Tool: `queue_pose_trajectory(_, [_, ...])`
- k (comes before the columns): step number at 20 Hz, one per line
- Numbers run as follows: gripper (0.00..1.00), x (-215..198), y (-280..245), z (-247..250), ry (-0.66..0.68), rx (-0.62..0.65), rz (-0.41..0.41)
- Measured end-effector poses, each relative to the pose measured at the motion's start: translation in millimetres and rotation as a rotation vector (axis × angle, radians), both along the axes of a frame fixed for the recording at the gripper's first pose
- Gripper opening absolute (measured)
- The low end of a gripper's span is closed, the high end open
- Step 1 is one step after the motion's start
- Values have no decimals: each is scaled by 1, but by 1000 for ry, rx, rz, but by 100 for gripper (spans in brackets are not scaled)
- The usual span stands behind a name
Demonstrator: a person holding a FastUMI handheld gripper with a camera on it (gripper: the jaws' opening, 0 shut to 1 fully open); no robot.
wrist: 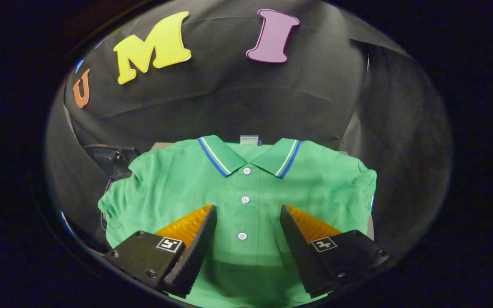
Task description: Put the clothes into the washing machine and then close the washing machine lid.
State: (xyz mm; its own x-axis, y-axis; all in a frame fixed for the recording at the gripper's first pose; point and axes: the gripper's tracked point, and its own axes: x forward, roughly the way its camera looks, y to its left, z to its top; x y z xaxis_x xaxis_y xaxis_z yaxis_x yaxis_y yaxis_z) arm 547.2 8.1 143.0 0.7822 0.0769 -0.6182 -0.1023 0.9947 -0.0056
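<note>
**Tongs wide apart over the green shirt**

We start close in. Our tongs (248,214) are spread wide and hold nothing. The two fingers sit low over the bottom half of the green polo shirt (246,188), one on each side of its row of white buttons (245,199). We cannot tell if the fingers touch the cloth or hang just above it.

The shirt lies flat and face up on a pale surface (159,146), with its striped collar (248,156) on the far side from us. It is not in the washing machine yet, so we think the job has hardly begun.

Here is what could go wrong. If we pinch a thin bit of cloth, the shirt may slip out when we lift. If we grab it in the middle, the sleeves will hang down and could catch on something on the way.

Just past the shirt's left sleeve sits a dark device (111,160) with a thin cable; a trailing sleeve might snag it.

Inside the collar is a small neck label (249,140). It is too tiny for us to read. Beyond it hangs the black cloth wall (229,94).
</note>
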Motion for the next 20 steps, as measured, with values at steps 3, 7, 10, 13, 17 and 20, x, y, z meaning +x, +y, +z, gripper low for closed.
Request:
queue_pose_trajectory(3, [80, -1, 6, -4, 29, 3, -33])
queue_pose_trajectory(7, [36, -6, 12, 1, 60, -8, -48])
queue_pose_trajectory(10, [15, -10, 12, 3, 101, -26, -72])
queue_pose_trajectory(13, [7, -16, 16, 4, 82, 16, -98])
queue_pose_trajectory(17, [6, -34, 30, 1, 19, 223, -104])
queue_pose_trajectory(20, [6, -51, 40, 15, -84, 351, -61])
